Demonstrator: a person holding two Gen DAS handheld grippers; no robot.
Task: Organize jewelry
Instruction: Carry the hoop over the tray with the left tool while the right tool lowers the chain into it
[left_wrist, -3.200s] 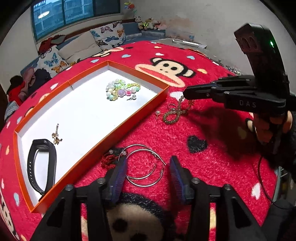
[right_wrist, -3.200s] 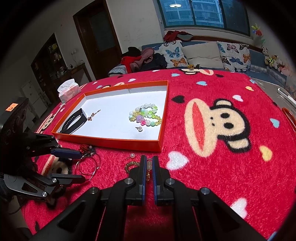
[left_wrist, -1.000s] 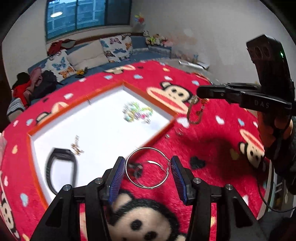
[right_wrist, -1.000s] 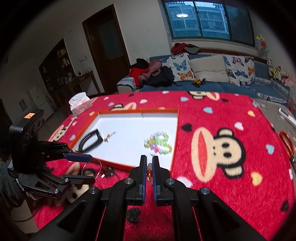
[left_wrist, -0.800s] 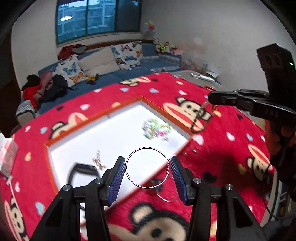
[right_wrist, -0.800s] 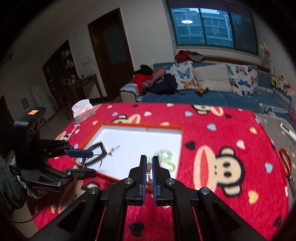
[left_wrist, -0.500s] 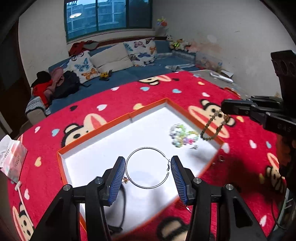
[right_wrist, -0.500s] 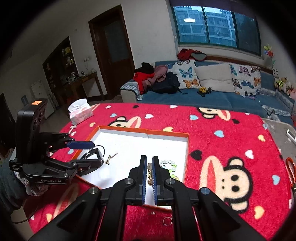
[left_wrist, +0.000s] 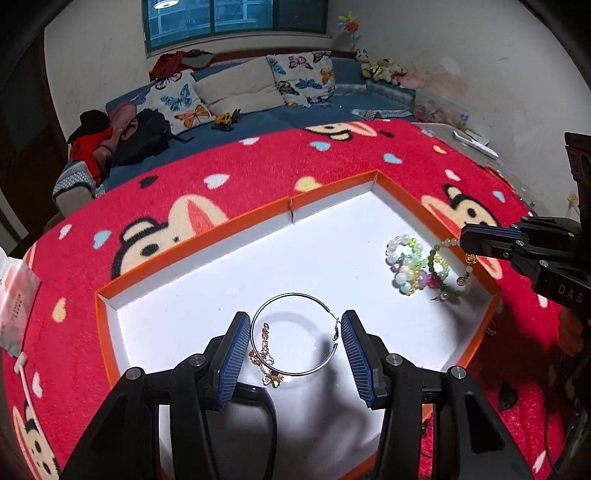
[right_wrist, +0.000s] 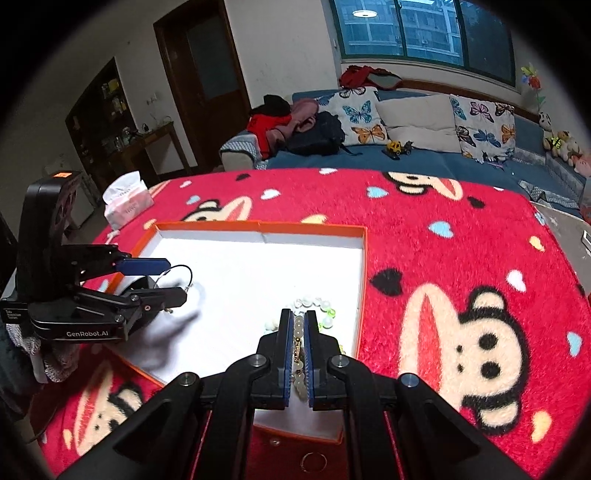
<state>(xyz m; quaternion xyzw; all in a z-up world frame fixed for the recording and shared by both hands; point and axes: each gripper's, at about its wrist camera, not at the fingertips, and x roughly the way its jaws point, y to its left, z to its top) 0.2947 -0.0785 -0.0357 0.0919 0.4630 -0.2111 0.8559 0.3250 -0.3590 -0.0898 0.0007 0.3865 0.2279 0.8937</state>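
An orange tray (left_wrist: 192, 243) with a white floor lies on the red monkey-print blanket. My left gripper (left_wrist: 293, 341) is shut on a large silver hoop earring (left_wrist: 295, 295) and holds it above the tray's near part. Under it lie a gold chain (left_wrist: 267, 360) and a black band (left_wrist: 258, 402). My right gripper (right_wrist: 299, 350) is shut on a pale green bead bracelet (right_wrist: 297, 332), which hangs over the tray's right side (left_wrist: 448, 273), beside a pile of pastel bead bracelets (left_wrist: 408, 264). The left gripper also shows in the right wrist view (right_wrist: 168, 280).
A small ring (right_wrist: 313, 461) lies on the blanket in front of the tray. A tissue pack (right_wrist: 127, 201) sits at the blanket's far left edge. A sofa with butterfly cushions (right_wrist: 413, 122) runs behind the table. Orange scissors handles (left_wrist: 496, 175) lie at the right.
Both grippers have risen from the blanket and moved over the tray, the left carrying the hoop earring, the right carrying the bead bracelet. The bracelet now hangs low over the tray's right side.
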